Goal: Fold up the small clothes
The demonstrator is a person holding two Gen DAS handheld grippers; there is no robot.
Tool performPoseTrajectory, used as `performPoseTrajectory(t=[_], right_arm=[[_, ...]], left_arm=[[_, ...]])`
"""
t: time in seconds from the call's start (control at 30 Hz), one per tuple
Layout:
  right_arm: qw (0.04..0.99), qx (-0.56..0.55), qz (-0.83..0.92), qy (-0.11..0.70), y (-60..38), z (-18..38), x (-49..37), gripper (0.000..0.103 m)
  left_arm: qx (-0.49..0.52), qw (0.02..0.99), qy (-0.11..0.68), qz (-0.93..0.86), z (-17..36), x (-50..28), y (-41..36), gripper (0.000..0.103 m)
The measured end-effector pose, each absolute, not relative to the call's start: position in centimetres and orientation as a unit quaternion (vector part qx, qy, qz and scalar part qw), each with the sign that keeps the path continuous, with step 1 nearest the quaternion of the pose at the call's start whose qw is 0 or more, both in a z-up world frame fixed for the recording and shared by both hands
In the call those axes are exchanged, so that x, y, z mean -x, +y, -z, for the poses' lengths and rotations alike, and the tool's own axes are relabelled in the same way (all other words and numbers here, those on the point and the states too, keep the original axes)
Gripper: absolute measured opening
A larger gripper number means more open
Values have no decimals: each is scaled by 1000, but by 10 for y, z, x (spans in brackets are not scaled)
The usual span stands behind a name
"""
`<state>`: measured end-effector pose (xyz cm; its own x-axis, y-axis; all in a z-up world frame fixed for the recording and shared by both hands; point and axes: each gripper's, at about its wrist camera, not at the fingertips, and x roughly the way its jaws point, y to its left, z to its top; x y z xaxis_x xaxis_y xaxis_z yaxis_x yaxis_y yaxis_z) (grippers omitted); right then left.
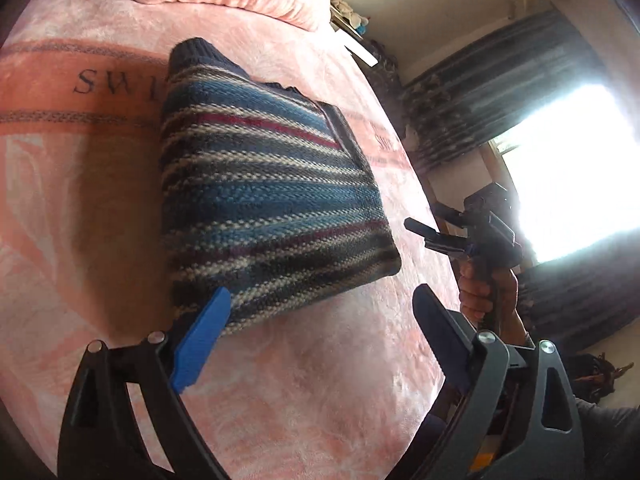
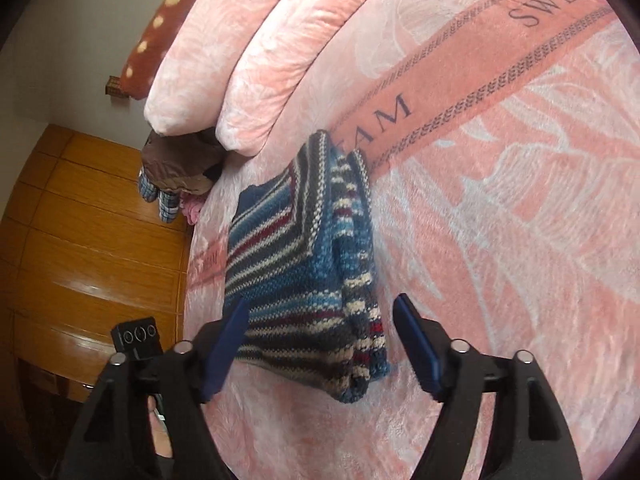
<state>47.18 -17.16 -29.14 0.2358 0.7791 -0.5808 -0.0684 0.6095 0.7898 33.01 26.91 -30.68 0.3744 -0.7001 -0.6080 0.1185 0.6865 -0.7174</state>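
Both claws, left [image 1: 320, 320] and right [image 2: 320, 340], are hanging open over the folded sweater [image 1: 260, 184]; a careless snag is risking unfolding it.

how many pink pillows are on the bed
2, side by side at the head of the bed: one pink pillow nearer the wooden floor, the other pillow beside it, just beyond the folded striped sweater. More may lie outside the view.
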Motion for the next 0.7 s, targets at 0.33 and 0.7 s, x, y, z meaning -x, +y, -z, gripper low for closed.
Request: performPoseTrajectory(t=[0.33, 0.7], right_arm=[[647, -332, -323, 605, -127, 346, -556, 90], [626, -295, -390, 608, -63, 362, -588, 90]], left_arm=[[440, 694, 523, 227, 383, -340, 341, 93], [426, 660, 524, 329, 407, -397, 293, 94]])
